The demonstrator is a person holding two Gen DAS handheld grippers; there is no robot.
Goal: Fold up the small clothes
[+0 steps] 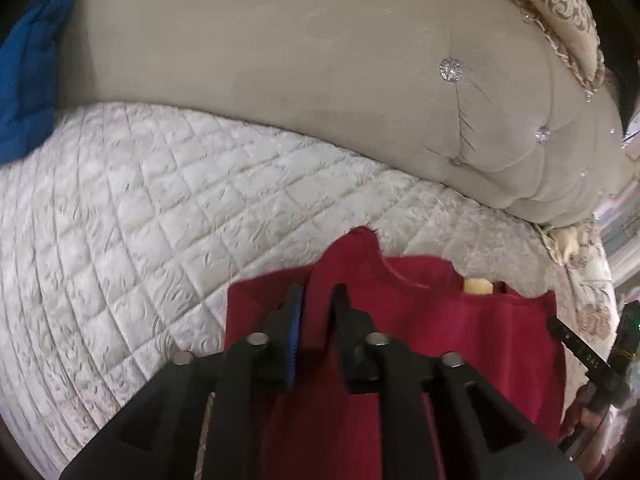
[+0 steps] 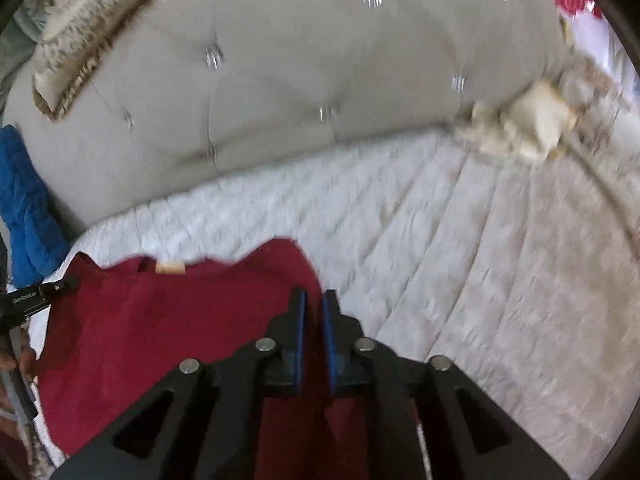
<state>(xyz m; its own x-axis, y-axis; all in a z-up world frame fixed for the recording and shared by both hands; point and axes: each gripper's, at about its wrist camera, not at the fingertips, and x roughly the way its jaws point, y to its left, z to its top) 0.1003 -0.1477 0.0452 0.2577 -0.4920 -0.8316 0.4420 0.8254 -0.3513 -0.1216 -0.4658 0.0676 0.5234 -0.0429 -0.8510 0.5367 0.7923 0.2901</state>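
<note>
A dark red small garment [image 1: 460,340] lies spread on the quilted bed cover [image 1: 160,200], neckline away from me, with a tan label [image 1: 478,286] at the collar. My left gripper [image 1: 318,292] is shut on the garment's left shoulder, and red cloth stands pinched between its fingers. In the right wrist view the same garment [image 2: 140,340] fills the lower left. My right gripper [image 2: 314,296] is shut on its right shoulder edge, with red fabric between the blue pads. Each gripper shows at the edge of the other's view: the right gripper's body [image 1: 580,352] and the left gripper's body [image 2: 36,296].
A beige tufted headboard [image 1: 320,80] with shiny buttons rises behind the bed. A blue quilted garment [image 1: 28,80] lies at the far left. A patterned pillow [image 1: 560,8] rests on the headboard's top right. A cream bundle [image 2: 528,124] sits at the bed's far right corner.
</note>
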